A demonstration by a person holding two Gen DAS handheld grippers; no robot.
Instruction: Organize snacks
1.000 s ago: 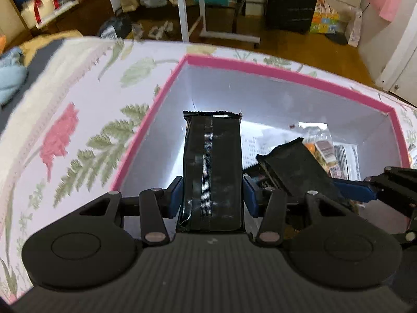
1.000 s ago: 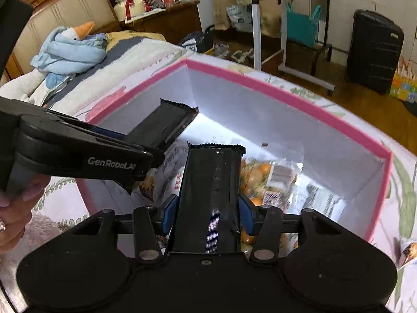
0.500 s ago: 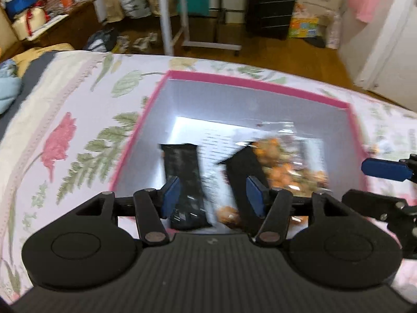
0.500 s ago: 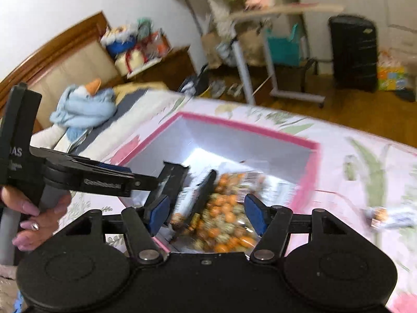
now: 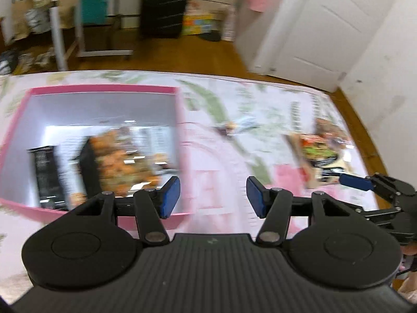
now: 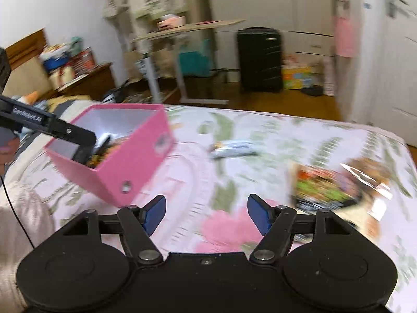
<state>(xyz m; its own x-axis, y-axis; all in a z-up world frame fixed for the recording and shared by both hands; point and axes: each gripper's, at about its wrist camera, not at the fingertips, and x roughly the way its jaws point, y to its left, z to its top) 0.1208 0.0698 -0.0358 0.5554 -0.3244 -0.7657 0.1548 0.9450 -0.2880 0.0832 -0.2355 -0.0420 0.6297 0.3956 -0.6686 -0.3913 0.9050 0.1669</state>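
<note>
A pink box (image 5: 179,120) (image 6: 135,161) stands on the floral bedspread and holds two black snack bars (image 5: 45,172) and a bag of orange snacks (image 5: 122,161). My left gripper (image 5: 210,197) is open and empty, above the box's right front corner. My right gripper (image 6: 206,215) is open and empty over the bedspread, right of the box. A small silvery snack packet (image 6: 232,149) (image 5: 237,126) lies on the bed beyond the box. A pile of colourful snack bags (image 6: 336,185) (image 5: 320,154) lies at the right. The frames are blurred.
The bed's far edge (image 6: 260,112) drops to a wooden floor with a black suitcase (image 6: 259,60) and a rolling desk (image 6: 187,28). A white door (image 5: 325,26) stands at the right. The left tool's arm (image 6: 49,127) reaches over the box.
Both grippers let go of their black snack bars, which now lie in the box. Both opened wide and swung right, away from the box toward the snacks on the bed.
</note>
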